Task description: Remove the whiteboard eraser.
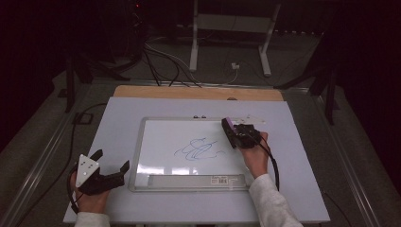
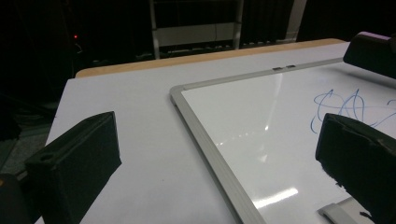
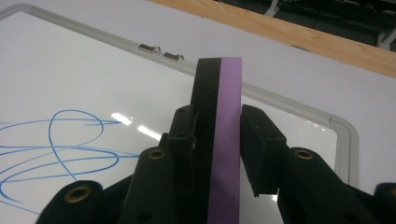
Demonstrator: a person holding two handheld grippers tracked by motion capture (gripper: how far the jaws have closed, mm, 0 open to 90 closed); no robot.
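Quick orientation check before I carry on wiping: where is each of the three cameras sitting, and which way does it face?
High view: above the person's side, facing forward and down on the table; both hands, left gripper, right gripper show.
Left gripper view: rides the left gripper, low over the table, facing the whiteboard corner; its open jaws frame the view.
Right gripper view: rides the right gripper, looking along jaws shut on the eraser, toward the board's far edge.
Shared: all three show the blue scribble on the whiteboard.

Whiteboards (image 1: pixel 156 142): one
Erasers (image 3: pixel 219 135): one
Blue scribbles (image 1: pixel 198 149): one
Grippers: two, left (image 1: pixel 112 160) and right (image 1: pixel 231 132)
Board clips (image 3: pixel 160 51): two
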